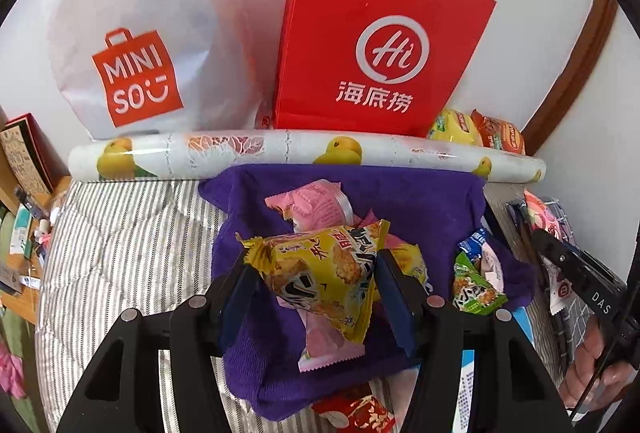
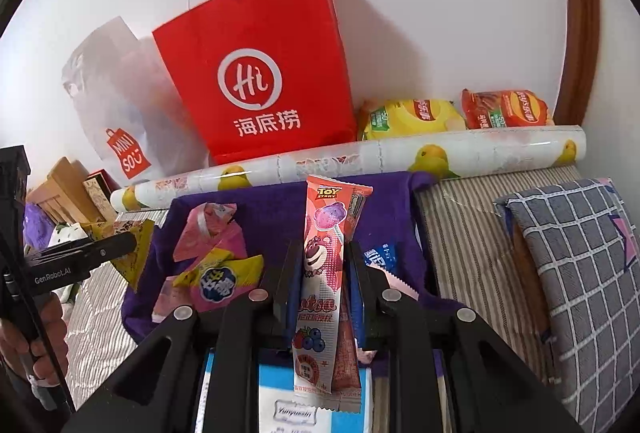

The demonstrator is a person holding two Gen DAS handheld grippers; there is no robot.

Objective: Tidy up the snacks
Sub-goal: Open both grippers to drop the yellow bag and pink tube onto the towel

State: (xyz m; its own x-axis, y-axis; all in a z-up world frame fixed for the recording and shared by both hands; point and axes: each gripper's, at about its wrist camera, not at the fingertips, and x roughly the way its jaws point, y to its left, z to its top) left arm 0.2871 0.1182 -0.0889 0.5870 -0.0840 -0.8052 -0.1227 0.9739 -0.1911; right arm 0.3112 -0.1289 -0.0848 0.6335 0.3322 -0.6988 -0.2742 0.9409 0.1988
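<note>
My left gripper [image 1: 316, 267] is shut on a yellow snack packet [image 1: 324, 273], held above a purple towel [image 1: 420, 201] strewn with snacks. A pink packet [image 1: 312, 203] lies on the towel beyond it, and a green packet [image 1: 474, 287] lies to the right. My right gripper [image 2: 322, 261] is shut on a long pink Toy Story lollipop packet [image 2: 322, 273] that stands upright between the fingers, with a second red stick packet [image 2: 346, 361] behind it. Pink and yellow packets [image 2: 216, 265] lie on the purple towel [image 2: 272, 209] to its left. The other gripper [image 2: 80, 257] with its yellow packet shows at the left edge.
A red paper bag [image 1: 368, 41] and a white Miniso plastic bag [image 1: 140, 45] stand against the wall behind a roll printed with fruit [image 1: 280, 151]. Yellow and red chip bags [image 2: 452, 113] lie at the back right. A checked pillow [image 2: 576, 273] lies right, and the striped bedding [image 1: 128, 245] spreads to the left.
</note>
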